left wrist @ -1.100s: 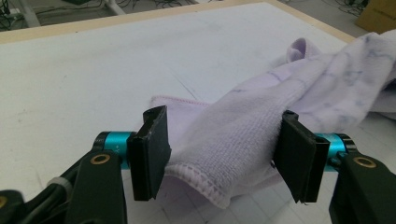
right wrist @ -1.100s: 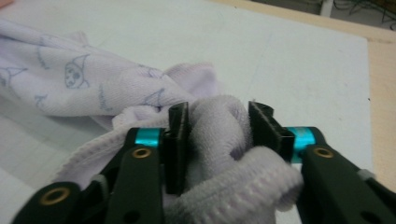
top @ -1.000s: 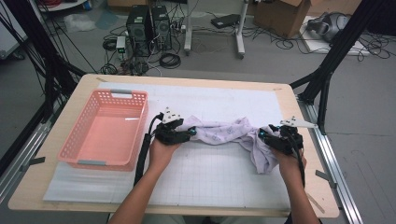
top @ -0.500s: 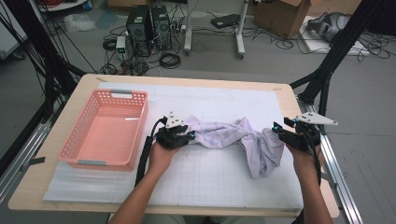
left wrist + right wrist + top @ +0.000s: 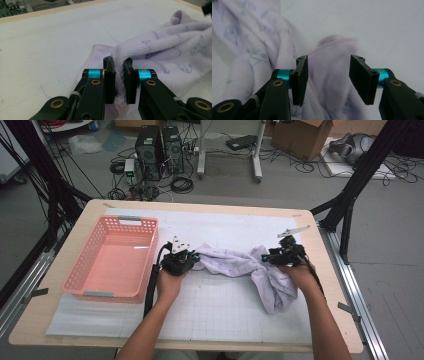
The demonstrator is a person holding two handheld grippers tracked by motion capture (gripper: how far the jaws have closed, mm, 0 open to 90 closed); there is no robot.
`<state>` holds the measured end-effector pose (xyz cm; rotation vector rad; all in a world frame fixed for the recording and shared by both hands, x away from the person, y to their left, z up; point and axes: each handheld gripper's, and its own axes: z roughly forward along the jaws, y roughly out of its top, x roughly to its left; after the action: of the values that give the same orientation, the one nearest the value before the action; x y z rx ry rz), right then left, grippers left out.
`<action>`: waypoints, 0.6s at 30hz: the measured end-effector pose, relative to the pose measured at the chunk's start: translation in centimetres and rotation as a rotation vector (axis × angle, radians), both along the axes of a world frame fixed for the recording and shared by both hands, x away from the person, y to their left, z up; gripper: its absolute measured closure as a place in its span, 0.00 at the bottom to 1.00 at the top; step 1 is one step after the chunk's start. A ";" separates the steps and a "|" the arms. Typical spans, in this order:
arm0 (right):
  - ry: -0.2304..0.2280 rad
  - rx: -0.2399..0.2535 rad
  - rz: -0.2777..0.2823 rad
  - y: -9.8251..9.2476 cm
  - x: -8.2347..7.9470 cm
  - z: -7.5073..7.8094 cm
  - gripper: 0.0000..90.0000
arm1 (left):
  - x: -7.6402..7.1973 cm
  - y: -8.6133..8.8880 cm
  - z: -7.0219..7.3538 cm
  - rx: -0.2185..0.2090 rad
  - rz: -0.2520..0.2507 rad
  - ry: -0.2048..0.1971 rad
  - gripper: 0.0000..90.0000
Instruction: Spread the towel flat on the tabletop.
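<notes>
A lilac printed towel lies bunched across the middle of the white mat. My left gripper is at its left end. In the left gripper view the jaws have just been closing and now pinch a fold of the towel between the pads of the left gripper. My right gripper is at the towel's right bend, where the cloth turns toward the front edge. In the right gripper view my right gripper stands open, with a pink-hemmed corner of the towel lying between and beyond its jaws, untouched by the pads.
A pink plastic basket stands on the left part of the table, close beside the left hand. The wooden table edge runs just right of the right hand. Black frame posts stand at both sides.
The left gripper's jaws closed onto the towel's left end. The right hand swung out to the right, then came back left to the towel's bend. The towel's right part shifted slightly.
</notes>
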<state>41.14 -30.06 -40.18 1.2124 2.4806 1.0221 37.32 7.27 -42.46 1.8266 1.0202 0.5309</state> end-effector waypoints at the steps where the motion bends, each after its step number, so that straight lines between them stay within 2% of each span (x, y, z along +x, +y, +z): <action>1: 0.020 -0.030 0.017 0.6 0.2 -0.6 0.54 | 0.2 0.2 0.0 -0.005 0.011 0.005 0.91; 3: 0.043 -0.089 0.029 1.6 0.5 -1.7 0.59 | 0.5 0.5 -0.2 -0.013 0.028 0.011 0.92; 5: 0.042 -0.135 0.061 2.2 0.5 -2.2 0.83 | 0.8 0.7 -0.2 -0.019 0.039 0.019 0.92; 6: 0.041 -0.128 0.081 2.1 0.5 -2.0 0.94 | 0.9 0.7 -0.1 -0.015 0.045 0.018 0.92; 8: 0.003 -0.129 0.059 1.6 0.3 -1.4 0.95 | 1.2 0.8 0.1 -0.021 0.059 0.015 0.92; 9: -0.016 -0.124 0.029 1.0 0.3 -1.1 0.95 | 1.4 0.9 0.2 -0.023 0.060 0.016 0.92; 10: -0.059 -0.089 -0.053 -0.7 0.2 -0.3 0.95 | 1.7 0.9 0.3 -0.035 0.080 0.005 0.92; 11: -0.059 -0.089 -0.053 -0.7 0.2 -0.3 0.95 | 1.7 0.9 0.3 -0.035 0.080 0.005 0.92; 12: -0.089 -0.083 -0.104 -1.7 0.1 0.1 0.95 | 1.8 0.9 0.2 -0.045 0.084 0.009 0.92; 13: -0.138 -0.080 -0.209 -3.6 -0.2 0.7 0.95 | 1.9 0.9 0.1 -0.045 0.085 0.017 0.92; 14: -0.138 -0.080 -0.209 -3.6 -0.2 0.7 0.95 | 1.9 0.9 -0.1 -0.042 0.085 0.022 0.92; 15: -0.184 -0.095 -0.325 -5.5 -0.4 1.2 0.95 | 2.0 0.7 -0.3 -0.036 0.077 0.030 0.91; 16: -0.209 -0.100 -0.384 -6.4 -0.6 1.3 0.95 | 2.0 0.5 -0.4 -0.041 0.078 0.033 0.87; 17: -0.235 -0.106 -0.446 -7.3 -0.8 1.5 0.95 | 2.0 0.5 -0.4 -0.041 0.078 0.033 0.80; 18: -0.235 -0.106 -0.446 -7.3 -0.8 1.5 0.95 | 2.0 0.4 -0.3 -0.051 0.088 0.032 0.80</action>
<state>40.31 -37.37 -38.72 1.4289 1.9390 0.8428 39.34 7.67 -42.81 1.7568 1.1298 0.5259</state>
